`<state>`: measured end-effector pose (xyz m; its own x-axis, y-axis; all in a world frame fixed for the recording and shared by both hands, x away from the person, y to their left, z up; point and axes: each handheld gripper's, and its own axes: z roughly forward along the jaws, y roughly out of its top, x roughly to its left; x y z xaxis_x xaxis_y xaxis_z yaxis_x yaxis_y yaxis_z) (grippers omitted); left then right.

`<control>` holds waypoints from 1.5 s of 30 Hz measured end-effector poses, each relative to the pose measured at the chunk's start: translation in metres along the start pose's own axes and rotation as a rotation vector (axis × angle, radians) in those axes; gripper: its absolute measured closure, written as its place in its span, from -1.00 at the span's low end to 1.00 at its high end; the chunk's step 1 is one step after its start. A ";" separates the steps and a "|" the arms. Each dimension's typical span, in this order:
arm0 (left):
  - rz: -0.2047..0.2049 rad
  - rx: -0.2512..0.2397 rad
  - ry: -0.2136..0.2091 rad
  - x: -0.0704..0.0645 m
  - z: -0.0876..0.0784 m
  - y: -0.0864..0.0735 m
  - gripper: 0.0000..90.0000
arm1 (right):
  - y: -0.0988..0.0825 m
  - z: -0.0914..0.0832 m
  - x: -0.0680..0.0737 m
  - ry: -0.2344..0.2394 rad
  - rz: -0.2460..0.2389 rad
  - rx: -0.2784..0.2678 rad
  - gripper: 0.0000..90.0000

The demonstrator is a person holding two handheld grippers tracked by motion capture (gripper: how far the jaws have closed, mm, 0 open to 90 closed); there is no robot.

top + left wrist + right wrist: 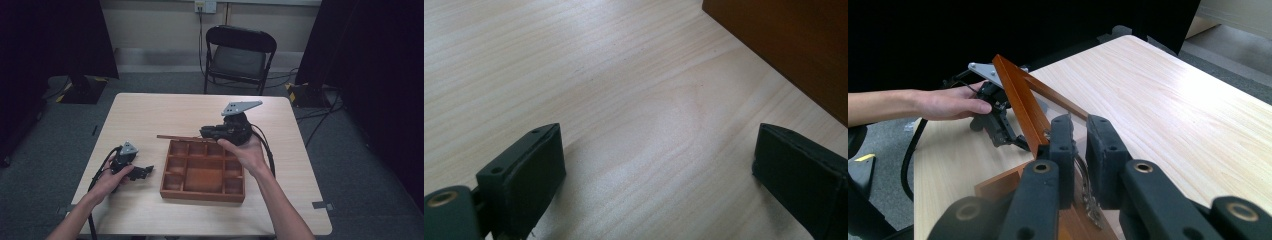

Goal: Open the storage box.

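Right tongs [1075,145] grip lid [1018,102] (tilted); chair [239,55] beyond table [150,115].

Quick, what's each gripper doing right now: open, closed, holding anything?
Left gripper: open, nothing between its jaws, low over the table.
Right gripper: shut on the raised lid of the wooden box.

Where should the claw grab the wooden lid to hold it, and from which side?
Grab the lid by its thin wooden rim, coming in from the side so the pads pinch its two flat faces. It stands tilted up over the box, so the rim is free. The middle looks see-through and flat, with nothing to pinch. The right claw is nearest.
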<state>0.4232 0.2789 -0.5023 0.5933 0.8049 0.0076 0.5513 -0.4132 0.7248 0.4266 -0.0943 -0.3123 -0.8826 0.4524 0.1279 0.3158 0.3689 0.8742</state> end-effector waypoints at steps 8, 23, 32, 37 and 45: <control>0.000 0.000 0.000 0.000 0.000 0.000 -0.87 | 0.004 0.000 -0.003 -0.009 0.010 -0.002 0.82; 0.001 0.000 0.000 0.000 0.000 0.000 -0.87 | 0.010 0.000 -0.010 -0.013 0.028 -0.004 0.80; 0.001 0.000 0.000 0.000 0.000 0.000 -0.87 | 0.010 0.000 -0.010 -0.017 0.029 -0.003 0.80; 0.001 0.000 0.000 0.000 0.000 0.000 -0.87 | 0.010 0.000 -0.010 -0.015 0.031 -0.002 0.80; 0.001 0.000 0.000 0.000 0.000 0.000 -0.87 | 0.010 0.000 -0.010 -0.013 0.032 -0.002 0.80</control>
<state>0.4232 0.2790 -0.5023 0.5935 0.8048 0.0080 0.5509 -0.4136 0.7249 0.4388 -0.0952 -0.3050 -0.8673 0.4747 0.1501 0.3434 0.3522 0.8706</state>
